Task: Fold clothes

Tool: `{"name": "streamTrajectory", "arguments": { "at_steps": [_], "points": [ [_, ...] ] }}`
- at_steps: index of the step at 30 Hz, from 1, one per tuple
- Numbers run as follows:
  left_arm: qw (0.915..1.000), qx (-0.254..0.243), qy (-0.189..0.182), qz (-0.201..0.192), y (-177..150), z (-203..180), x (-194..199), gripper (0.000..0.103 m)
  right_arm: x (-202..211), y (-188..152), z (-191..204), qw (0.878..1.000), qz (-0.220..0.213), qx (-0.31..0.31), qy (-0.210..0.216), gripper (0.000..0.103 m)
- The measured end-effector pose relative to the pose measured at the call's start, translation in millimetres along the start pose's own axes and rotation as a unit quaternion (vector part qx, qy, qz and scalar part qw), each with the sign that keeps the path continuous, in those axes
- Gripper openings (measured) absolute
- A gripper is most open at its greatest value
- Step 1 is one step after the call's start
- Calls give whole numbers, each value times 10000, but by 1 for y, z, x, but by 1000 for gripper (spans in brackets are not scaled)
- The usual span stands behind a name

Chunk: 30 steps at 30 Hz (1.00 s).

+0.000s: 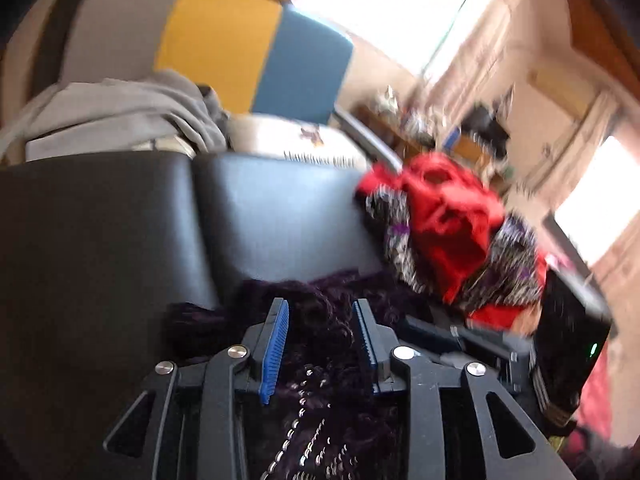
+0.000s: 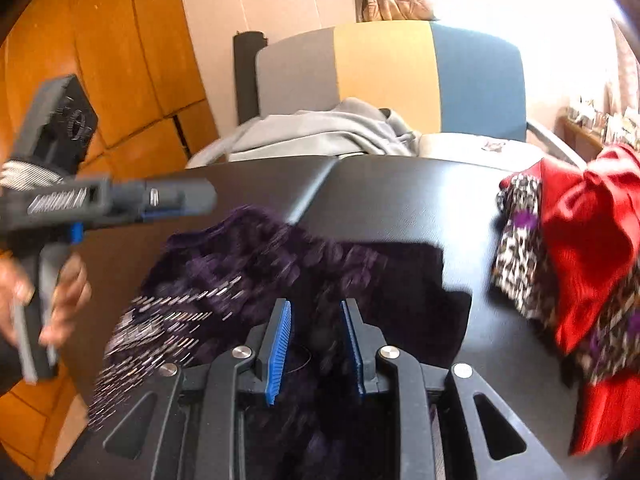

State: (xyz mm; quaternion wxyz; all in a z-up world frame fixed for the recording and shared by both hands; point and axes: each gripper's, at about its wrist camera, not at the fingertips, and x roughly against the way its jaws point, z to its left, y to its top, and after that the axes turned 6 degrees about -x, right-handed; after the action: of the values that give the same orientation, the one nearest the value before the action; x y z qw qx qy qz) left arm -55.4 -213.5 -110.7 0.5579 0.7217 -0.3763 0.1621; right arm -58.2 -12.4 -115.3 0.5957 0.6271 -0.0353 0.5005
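A dark purple knitted garment [image 1: 224, 316] with silver sequins lies bunched on the black padded table [image 1: 120, 240]. In the left wrist view its fabric fills the gap between the blue pads of my left gripper [image 1: 320, 308], which is shut on it. In the right wrist view the same garment [image 2: 240, 264] spreads across the table [image 2: 400, 200], and a dark fold of it sits clamped in my right gripper [image 2: 316, 306]. The left gripper [image 2: 180, 204] also appears there at the garment's far left corner, held by a hand [image 2: 68, 292]. Both views are blurred.
A heap of red and leopard-print clothes [image 2: 584, 240] lies on the table's right side [image 1: 444, 216]. Behind the table stands a chair [image 2: 384, 68] with a grey, yellow and blue back and a grey garment [image 2: 320, 128] on its seat. Wooden floor [image 2: 100, 40] is at the left.
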Motion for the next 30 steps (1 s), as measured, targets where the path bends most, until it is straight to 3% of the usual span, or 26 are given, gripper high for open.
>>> {"name": "streamTrajectory", "arguments": {
  "at_steps": [3,4,6,9,13,14,16,17,18,20,24,27,30],
  "points": [
    [9970,7,518,571,-21,20,-33,29,-36,-2,-17,9996,280,-25,-92,25],
    [9975,131,492,497,-23,25,-32,28,-43,-3,-26,9994,315,-155,31,25],
    [9977,378,439,349,-28,34,-31,10,-46,-2,-47,9966,303,-616,466,16],
    [9965,740,364,134,-34,48,-29,6,-50,-3,-72,9878,338,-1184,954,10],
    [9960,643,573,216,-24,36,-20,6,-45,-1,-81,9824,336,-1406,1186,10],
    [9958,672,608,126,-21,33,-12,8,-39,0,-79,9821,349,-1426,1182,13],
    [9950,727,676,-54,-16,28,4,24,-22,3,-70,9844,349,-1356,1068,23],
    [9951,711,672,-169,-18,24,16,45,-9,2,-64,9870,281,-1202,1031,29],
    [9954,638,659,-274,-21,19,25,57,7,0,-59,9891,205,-1019,1040,29],
    [9960,382,674,-440,-31,6,44,59,35,-8,-45,9928,138,-589,1036,29],
    [9961,34,795,-389,-55,-16,52,59,73,-39,-16,9947,307,220,954,29],
    [9969,57,765,-192,-78,-24,45,59,74,-67,9,9897,620,729,1065,28],
    [9955,-113,935,43,-96,-29,29,61,59,-104,11,9859,1085,1109,621,23]
  ]
}}
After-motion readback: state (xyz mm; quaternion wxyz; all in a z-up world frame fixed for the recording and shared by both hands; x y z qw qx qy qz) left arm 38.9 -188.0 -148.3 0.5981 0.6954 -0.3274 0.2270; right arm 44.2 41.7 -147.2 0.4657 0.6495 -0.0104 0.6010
